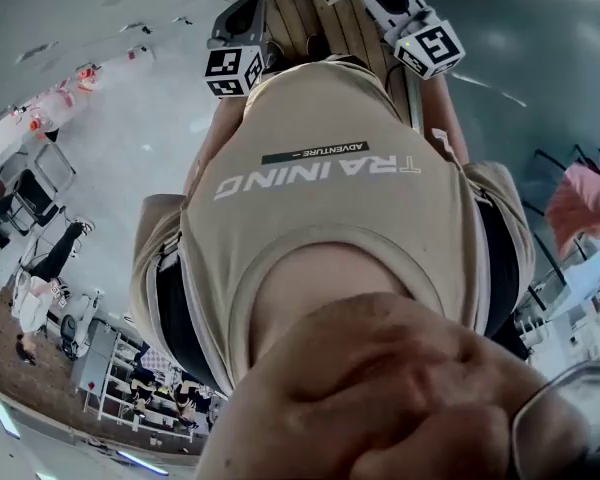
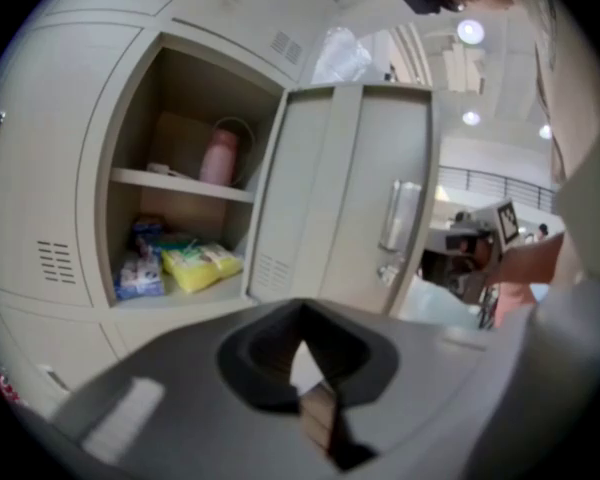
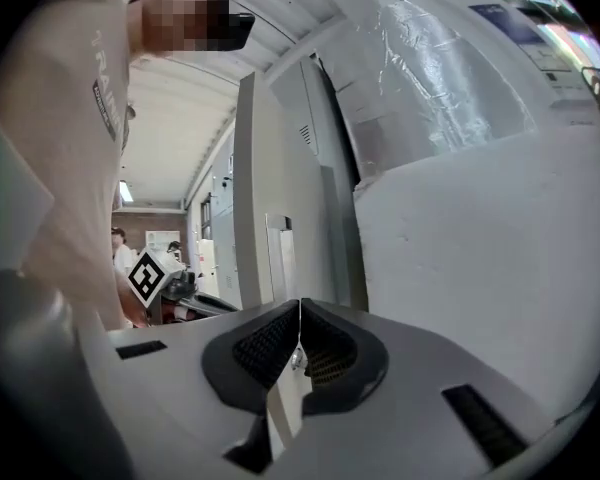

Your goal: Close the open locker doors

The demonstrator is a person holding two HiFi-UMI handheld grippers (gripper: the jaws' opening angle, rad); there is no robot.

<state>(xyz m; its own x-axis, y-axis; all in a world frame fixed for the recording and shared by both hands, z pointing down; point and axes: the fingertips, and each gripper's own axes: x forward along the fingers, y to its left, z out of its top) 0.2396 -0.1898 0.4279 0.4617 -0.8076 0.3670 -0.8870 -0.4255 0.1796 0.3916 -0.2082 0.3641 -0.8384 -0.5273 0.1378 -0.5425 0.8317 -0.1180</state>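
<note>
An open locker (image 2: 180,208) fills the left of the left gripper view, with a pink bottle (image 2: 218,156) on its shelf and snack packets (image 2: 202,266) below. Its beige door (image 2: 365,198) stands swung out to the right, a metal handle (image 2: 400,215) on its face. My left gripper (image 2: 302,320) is shut and empty, short of the door. In the right gripper view the door (image 3: 270,198) shows nearly edge-on, and my right gripper (image 3: 300,310) is shut on nothing. From the head view both grippers (image 1: 235,48) (image 1: 412,23) sit beyond the person's beige shirt (image 1: 320,198).
Closed locker fronts (image 2: 40,158) surround the open one on the left. A plastic-wrapped white panel (image 3: 460,118) rises at the right of the right gripper view. Chairs and shelving (image 1: 40,188) stand at the head view's left edge, and people stand far off (image 3: 120,248).
</note>
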